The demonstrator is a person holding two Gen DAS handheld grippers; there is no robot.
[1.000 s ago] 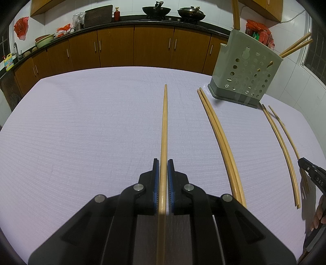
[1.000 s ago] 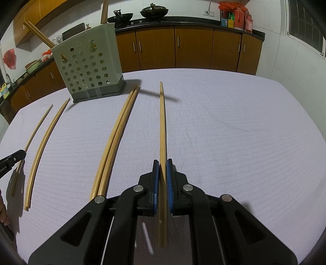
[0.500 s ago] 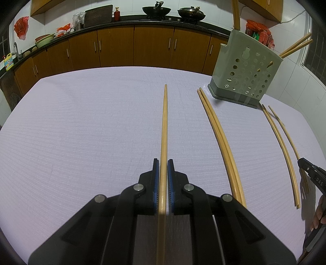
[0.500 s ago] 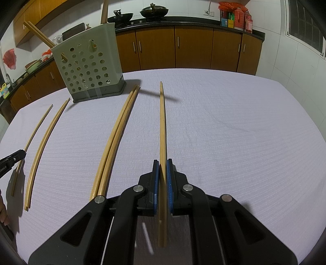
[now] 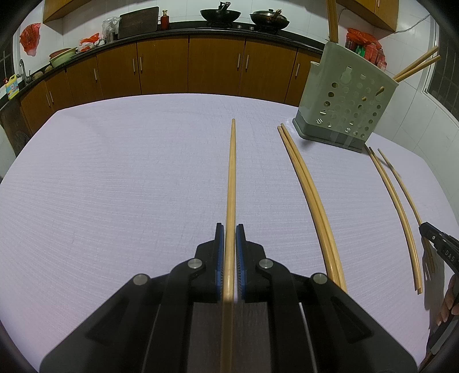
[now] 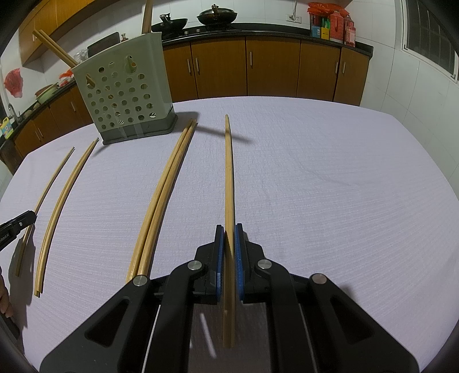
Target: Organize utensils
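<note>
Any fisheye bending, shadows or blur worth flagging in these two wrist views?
Left wrist view: sharp; the paired chopsticks bow outward from lens distortion. Right wrist view: also sharp; the held chopstick casts a dark shadow on the cloth, and corners are vignetted.

Woks (image 5: 220, 13) on counter; brown cabinets (image 6: 272, 69) (closed).

Loose bamboo chopsticks (image 5: 312, 198) lie flat beside upright perforated holder (image 5: 347, 100), more chopsticks inside
</note>
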